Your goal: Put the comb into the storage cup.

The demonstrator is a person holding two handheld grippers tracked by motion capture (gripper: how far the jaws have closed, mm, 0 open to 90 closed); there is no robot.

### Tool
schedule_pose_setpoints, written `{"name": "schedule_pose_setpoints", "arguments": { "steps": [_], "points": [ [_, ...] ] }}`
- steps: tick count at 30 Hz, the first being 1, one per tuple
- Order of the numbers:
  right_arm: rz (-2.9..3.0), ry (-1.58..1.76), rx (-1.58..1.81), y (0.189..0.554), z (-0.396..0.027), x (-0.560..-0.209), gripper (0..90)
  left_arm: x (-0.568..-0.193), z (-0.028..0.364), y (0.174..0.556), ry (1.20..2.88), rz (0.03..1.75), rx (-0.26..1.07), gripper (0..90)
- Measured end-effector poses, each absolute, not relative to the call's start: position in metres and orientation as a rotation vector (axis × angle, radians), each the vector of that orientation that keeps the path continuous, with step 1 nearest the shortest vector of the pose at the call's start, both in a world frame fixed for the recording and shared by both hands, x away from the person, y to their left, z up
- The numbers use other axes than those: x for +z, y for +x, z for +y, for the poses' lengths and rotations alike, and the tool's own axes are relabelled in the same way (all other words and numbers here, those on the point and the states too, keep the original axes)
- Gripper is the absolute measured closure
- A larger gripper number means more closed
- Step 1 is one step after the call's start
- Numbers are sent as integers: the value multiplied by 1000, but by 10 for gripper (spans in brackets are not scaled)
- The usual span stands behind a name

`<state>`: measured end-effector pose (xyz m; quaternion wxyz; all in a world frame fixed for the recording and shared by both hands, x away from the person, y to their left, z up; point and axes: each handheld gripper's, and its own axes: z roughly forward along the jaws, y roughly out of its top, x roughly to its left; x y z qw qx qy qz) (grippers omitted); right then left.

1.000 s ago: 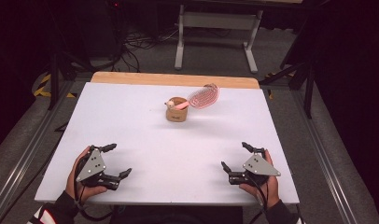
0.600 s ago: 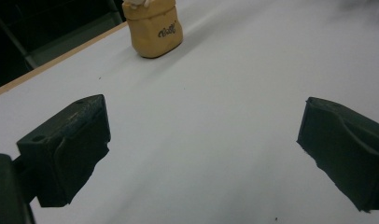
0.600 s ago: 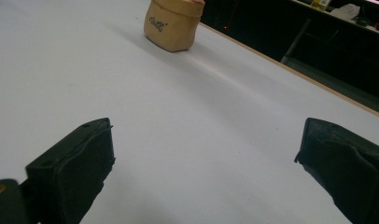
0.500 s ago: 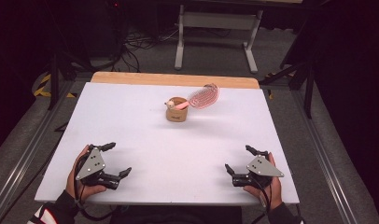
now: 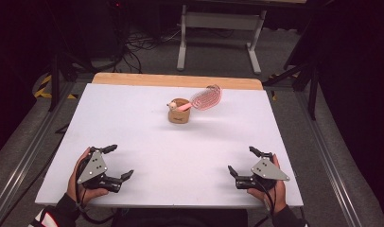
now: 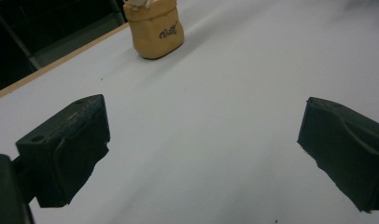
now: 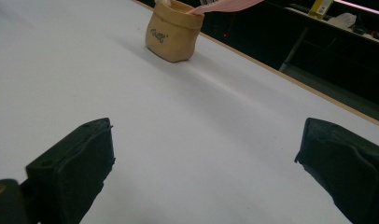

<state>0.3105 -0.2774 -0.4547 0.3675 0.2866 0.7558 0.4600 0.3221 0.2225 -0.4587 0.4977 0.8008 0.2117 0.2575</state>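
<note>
Both your left gripper (image 5: 118,161) and right gripper (image 5: 242,161) rest spread wide, holding nothing. Approach not begun; next, reach the tan pouch (image 5: 179,115) with the pink whisk (image 5: 205,98)

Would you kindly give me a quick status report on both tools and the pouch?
Left tool and right tool open, empty, near table edge. Tan pouch upright mid-table, pink racket-shaped toy sticking out. Path between unobstructed.

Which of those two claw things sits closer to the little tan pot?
Roughly a tie; the left gripper looks marginally nearer the tan pot than the right gripper. Both jaws stand open.
</note>
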Motion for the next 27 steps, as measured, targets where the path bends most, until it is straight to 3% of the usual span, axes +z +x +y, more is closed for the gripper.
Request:
{"name": "schedule_pose_setpoints", "arguments": {
  "steps": [27],
  "points": [
    [1899, 748, 1181, 310, -276, -449, 41, -459, 224, 322, 1935, 513, 619, 34]
  ]
}}
